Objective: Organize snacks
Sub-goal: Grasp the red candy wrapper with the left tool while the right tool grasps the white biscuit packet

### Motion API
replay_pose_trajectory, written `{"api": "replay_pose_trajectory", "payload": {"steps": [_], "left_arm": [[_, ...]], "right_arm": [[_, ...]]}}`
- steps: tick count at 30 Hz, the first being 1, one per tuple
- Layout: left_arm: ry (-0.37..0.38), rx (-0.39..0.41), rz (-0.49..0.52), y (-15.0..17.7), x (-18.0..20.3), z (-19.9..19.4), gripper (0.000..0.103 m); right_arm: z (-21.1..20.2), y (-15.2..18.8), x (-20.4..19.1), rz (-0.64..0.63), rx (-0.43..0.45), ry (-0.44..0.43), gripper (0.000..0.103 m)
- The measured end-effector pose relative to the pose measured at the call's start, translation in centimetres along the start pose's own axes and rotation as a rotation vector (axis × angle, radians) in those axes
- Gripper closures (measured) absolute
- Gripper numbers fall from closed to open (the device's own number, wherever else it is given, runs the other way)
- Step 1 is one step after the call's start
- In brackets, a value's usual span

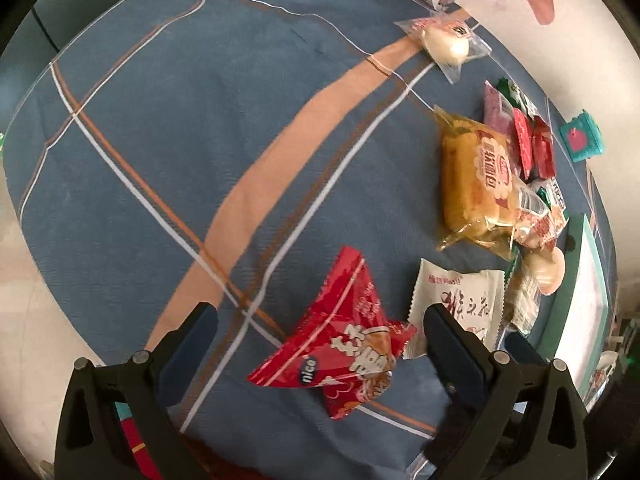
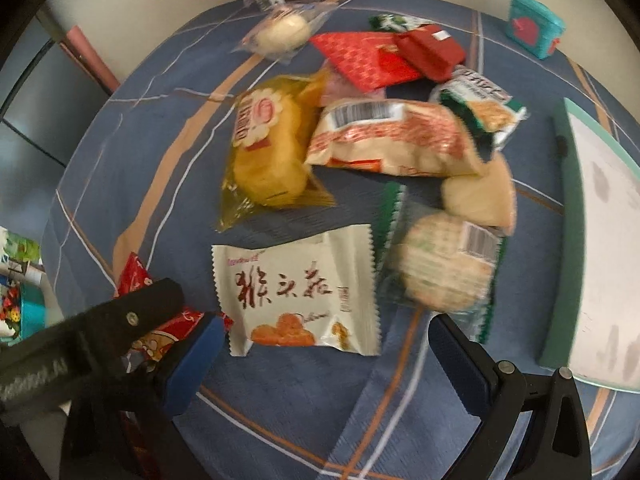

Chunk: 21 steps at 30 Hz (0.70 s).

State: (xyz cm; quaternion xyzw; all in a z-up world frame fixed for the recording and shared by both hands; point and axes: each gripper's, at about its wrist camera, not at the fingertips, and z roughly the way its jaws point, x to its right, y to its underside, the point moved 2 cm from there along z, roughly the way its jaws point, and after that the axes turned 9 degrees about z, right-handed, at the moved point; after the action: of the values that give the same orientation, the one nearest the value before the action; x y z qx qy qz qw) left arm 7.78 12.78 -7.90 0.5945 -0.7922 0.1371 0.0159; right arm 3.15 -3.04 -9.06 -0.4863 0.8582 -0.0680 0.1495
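Risk is noted at the red snack packet (image 1: 344, 344), which lies loose on the table (image 1: 160, 140) between the spread jaws of the left hand-held gripper (image 1: 316, 332), where the neighbouring white biscuit packet (image 1: 456, 300), framed by the equally spread right hand-held gripper (image 2: 324, 344), could be snagged.

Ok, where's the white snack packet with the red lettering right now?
In the right wrist view, the white packet lies flat between the open right gripper fingers, just below the yellow cake pack.

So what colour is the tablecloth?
Blue tablecloth with peach, white and brown stripes; left wrist view shows it best.
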Motion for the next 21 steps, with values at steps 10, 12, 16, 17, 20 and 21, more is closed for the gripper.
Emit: {"api": "replay_pose_trajectory", "payload": {"steps": [10, 12, 16, 17, 20, 21], "left_arm": [[0.023, -0.022, 0.005, -0.1, 1.6, 1.4, 0.031], [0.026, -0.021, 0.002, -0.2, 1.6, 1.3, 0.037], [0.031, -0.019, -0.008, -0.4, 1.5, 1.9, 0.039], [0.032, -0.017, -0.010, -0.3, 1.3, 1.9, 0.042], [0.034, -0.013, -0.031, -0.4, 0.9, 2.1, 0.046], [0.035, -0.013, -0.036, -0.5, 0.8, 2.2, 0.046]], "right_arm": [[3.7, -0.9, -3.8, -0.066, 0.036, 0.063, 0.000], [4.0, -0.9, -3.8, -0.066, 0.040, 0.064, 0.002], [3.9, -0.6, -4.3, -0.073, 0.054, 0.054, 0.008], [3.9, -0.4, -4.5, -0.077, 0.057, 0.052, 0.012], [3.5, -0.4, -4.9, -0.094, 0.073, 0.055, 0.027], [3.4, -0.5, -4.1, -0.093, 0.076, 0.055, 0.028]]}}
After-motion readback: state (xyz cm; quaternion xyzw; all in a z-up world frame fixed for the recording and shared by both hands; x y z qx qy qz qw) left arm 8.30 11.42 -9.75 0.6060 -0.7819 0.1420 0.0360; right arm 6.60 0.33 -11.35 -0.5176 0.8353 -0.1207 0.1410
